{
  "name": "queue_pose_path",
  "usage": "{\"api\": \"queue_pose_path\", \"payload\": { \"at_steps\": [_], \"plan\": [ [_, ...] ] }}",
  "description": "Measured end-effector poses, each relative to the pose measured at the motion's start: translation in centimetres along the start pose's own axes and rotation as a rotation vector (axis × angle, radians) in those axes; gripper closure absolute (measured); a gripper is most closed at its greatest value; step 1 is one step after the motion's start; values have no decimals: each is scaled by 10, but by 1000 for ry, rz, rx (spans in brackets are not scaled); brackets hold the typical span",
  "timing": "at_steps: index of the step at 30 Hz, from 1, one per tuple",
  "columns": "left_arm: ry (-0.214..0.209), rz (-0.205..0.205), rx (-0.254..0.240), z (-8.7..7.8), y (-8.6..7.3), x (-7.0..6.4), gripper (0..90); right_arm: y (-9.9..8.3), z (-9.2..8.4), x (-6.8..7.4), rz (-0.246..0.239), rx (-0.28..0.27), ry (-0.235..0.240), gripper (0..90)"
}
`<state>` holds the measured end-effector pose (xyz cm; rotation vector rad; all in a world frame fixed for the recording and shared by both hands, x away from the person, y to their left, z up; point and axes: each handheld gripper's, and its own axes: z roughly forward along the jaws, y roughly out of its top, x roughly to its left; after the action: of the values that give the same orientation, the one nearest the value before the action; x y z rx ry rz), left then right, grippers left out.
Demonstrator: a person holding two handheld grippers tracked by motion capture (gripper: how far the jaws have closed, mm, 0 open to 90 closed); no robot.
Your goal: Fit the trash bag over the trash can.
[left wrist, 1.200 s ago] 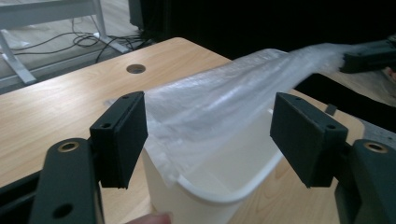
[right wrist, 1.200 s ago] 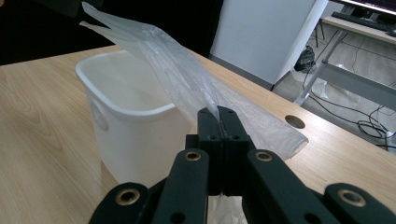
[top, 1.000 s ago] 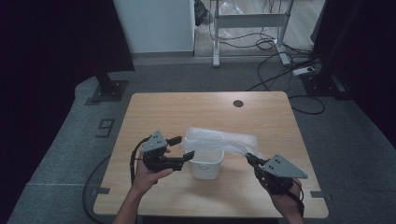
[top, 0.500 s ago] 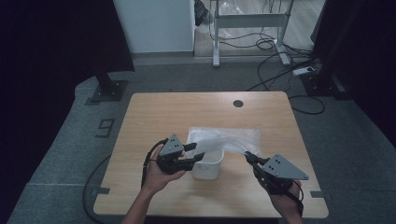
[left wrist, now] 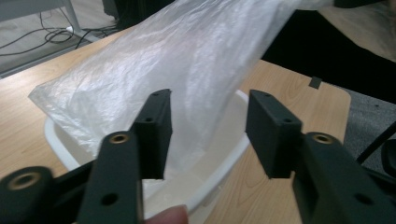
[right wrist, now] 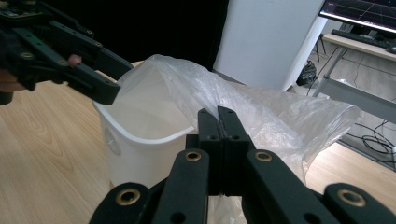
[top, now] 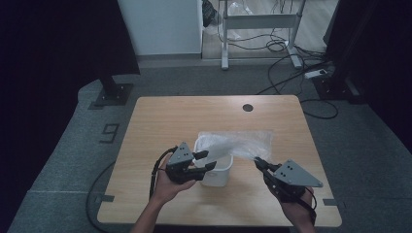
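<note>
Clear plastic bag (top: 238,144) drapes over the white bin (top: 216,171) mid-worktop (top: 160,121). The right gripper (top: 257,162) pinches its right edge, jaws pressed together; the left gripper (left wrist: 208,133), jaws half spread and just reopening, straddles the film. Best to catch one layer and pull it over the rim.

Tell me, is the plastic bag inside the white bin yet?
Only partly. One end of the bag dips into the bin; the rest trails out over the rim across the table toward the right gripper, which pinches it.
</note>
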<state>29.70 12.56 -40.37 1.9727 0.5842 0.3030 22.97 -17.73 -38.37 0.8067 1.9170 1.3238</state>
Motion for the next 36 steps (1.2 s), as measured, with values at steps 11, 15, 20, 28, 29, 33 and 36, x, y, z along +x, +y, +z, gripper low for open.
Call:
{"api": "queue_pose_path", "payload": {
  "at_steps": [11,15,20,28,29,33,36],
  "plan": [
    [105,23,15,6,3,-4,613,1,1,0,16,-5,16,887],
    [109,22,13,10,3,-4,700,0,1,-1,23,-6,22,887],
    [92,10,-6,10,1,-3,812,-1,1,-2,34,-10,29,888],
    [75,-14,-49,5,-4,-7,882,2,-2,0,37,-19,45,887],
    [65,-22,-52,5,-5,-7,882,2,-2,0,37,-19,45,887],
    [25,-43,-66,4,-8,-11,885,5,-4,2,30,-25,54,887],
    [-12,-49,-64,7,-10,-17,886,6,-8,3,31,-27,62,887]
  ]
}}
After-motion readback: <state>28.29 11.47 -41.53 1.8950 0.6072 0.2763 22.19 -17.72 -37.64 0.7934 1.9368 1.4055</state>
